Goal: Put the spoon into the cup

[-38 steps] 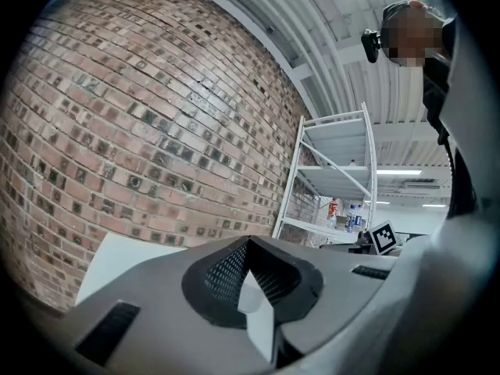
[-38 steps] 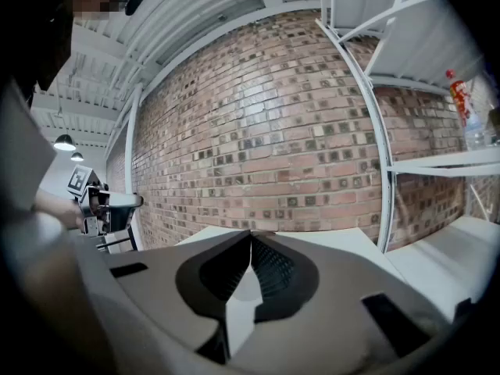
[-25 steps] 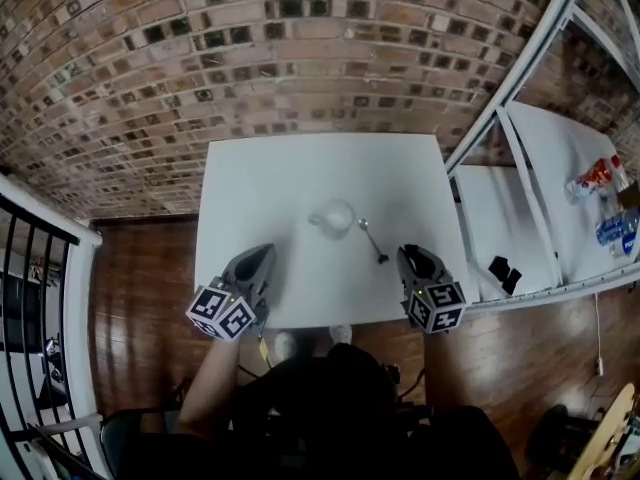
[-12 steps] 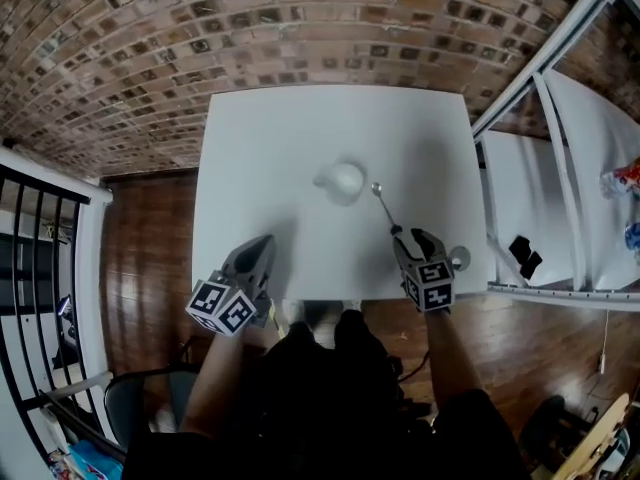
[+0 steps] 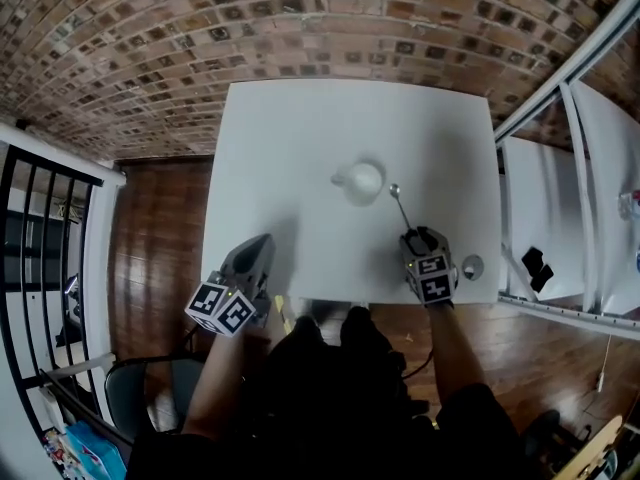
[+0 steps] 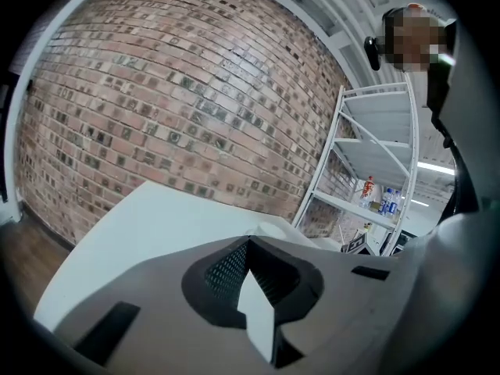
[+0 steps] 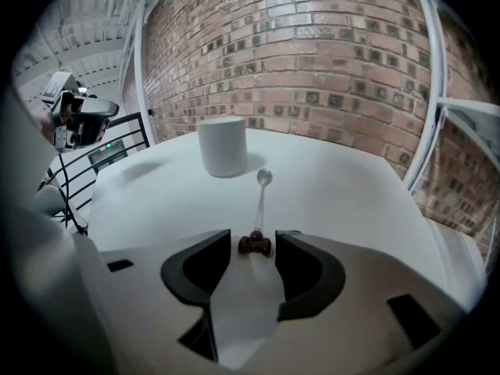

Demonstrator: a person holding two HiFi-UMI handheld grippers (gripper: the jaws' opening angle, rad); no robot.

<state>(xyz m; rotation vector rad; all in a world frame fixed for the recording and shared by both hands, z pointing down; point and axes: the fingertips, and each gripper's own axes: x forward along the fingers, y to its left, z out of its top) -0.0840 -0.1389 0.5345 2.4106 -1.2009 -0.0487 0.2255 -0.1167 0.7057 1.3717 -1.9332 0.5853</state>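
A white cup (image 5: 362,181) stands near the middle of the white table (image 5: 290,148). Just to its right lies a metal spoon (image 5: 401,208), bowl towards the cup and its brown handle end towards me. My right gripper (image 5: 420,235) is tilted down at that handle. Its jaws have just been opening and stand open. In the right gripper view (image 7: 253,234) the brown end lies between the fingertips, untouched, with the spoon (image 7: 261,198) running up to the cup (image 7: 222,146). My left gripper (image 5: 264,242) hovers shut and empty over the table's near left (image 6: 250,241).
A white shelf rack (image 5: 560,168) stands right of the table, with a black object (image 5: 537,265) on a shelf. A small round grey piece (image 5: 472,265) sits at the table's near right corner. A brick wall (image 5: 150,58) runs behind, and a black railing (image 5: 40,228) on the left.
My right gripper has come down to the spoon's handle end and its jaws have spread apart. The left gripper has sunk a little. The head view has tilted further down.
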